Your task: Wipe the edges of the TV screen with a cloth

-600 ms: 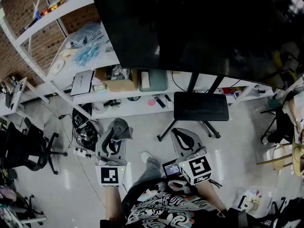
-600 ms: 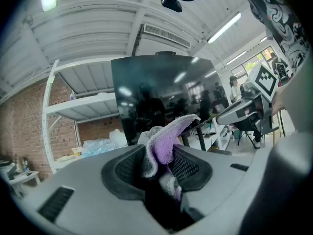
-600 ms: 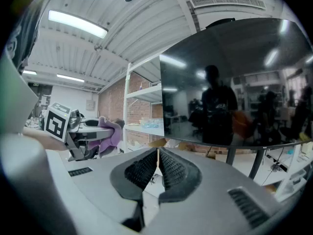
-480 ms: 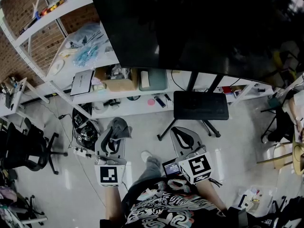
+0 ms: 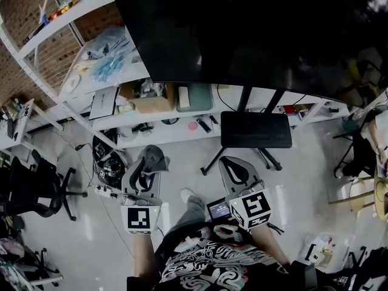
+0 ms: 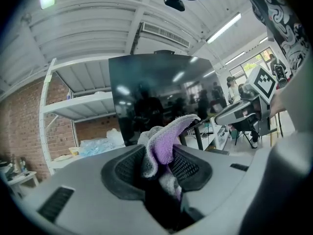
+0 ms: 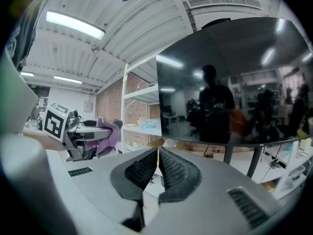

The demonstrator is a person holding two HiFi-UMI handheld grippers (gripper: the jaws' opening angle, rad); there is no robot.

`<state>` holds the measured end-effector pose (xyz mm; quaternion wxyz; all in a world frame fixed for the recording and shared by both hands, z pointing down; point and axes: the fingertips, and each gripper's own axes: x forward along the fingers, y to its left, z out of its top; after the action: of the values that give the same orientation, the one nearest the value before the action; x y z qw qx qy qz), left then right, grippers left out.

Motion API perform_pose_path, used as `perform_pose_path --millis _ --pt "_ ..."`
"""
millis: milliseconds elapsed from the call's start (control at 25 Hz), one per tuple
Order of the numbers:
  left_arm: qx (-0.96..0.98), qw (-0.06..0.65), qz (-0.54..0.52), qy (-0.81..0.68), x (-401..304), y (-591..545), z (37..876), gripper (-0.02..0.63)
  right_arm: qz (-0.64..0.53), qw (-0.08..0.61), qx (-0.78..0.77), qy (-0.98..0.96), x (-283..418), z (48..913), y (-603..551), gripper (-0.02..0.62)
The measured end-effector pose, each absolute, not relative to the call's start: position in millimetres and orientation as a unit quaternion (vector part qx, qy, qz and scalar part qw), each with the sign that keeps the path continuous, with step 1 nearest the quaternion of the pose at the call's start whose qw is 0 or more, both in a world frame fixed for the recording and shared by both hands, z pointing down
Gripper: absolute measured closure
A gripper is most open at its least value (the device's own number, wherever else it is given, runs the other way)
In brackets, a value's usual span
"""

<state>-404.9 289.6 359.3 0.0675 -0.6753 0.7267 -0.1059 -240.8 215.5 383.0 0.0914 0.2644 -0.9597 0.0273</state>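
A large black TV screen (image 5: pixel 254 29) on a dark stand fills the top of the head view, and it also shows ahead in the left gripper view as the TV screen (image 6: pixel 156 97) and the right gripper view as the TV screen (image 7: pixel 234 82). My left gripper (image 5: pixel 145 173) is shut on a grey and purple cloth (image 5: pixel 153 159); the cloth (image 6: pixel 164 143) bulges out between the jaws. My right gripper (image 5: pixel 236 174) is shut with nothing in it, the jaws pressed together (image 7: pixel 158 168). Both grippers are held low, well short of the screen.
White shelving (image 5: pixel 79 53) with boxes, bags and a laptop (image 5: pixel 104 105) stands left of and behind the TV. The black stand base (image 5: pixel 254 132) lies on the floor ahead. Office chairs (image 5: pixel 30 190) sit at the left, another chair (image 5: pixel 364 156) at the right.
Both grippers have shifted slightly downward in the head view as the view tilted a little; the cloth stays in the left gripper.
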Motion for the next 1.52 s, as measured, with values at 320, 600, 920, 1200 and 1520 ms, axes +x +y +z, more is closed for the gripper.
perform_pose_path --millis 320,600,920,1200,1520 --pt "-0.680 0.068 -0.107 0.722 -403.4 278.5 357.6 0.456 0.057 0.024 0.259 -0.964 -236.1 372.1 206.9 0.558" --pt "-0.688 0.033 -0.127 0.714 -417.3 250.9 375.6 0.456 0.070 0.046 0.259 -0.962 -243.5 387.1 187.9 0.558" --pt "-0.700 0.030 -0.127 0.702 -468.7 186.2 386.1 0.456 0.064 0.078 0.285 -0.953 -278.7 399.2 136.0 0.560" --pt "-0.708 0.027 -0.120 0.696 -529.6 121.1 394.6 0.456 0.077 0.085 0.321 -0.940 -312.7 400.6 82.1 0.558" --pt "-0.728 0.026 -0.151 0.669 -591.5 70.5 427.3 0.455 0.109 0.053 0.324 -0.938 -383.8 396.2 45.3 0.559"
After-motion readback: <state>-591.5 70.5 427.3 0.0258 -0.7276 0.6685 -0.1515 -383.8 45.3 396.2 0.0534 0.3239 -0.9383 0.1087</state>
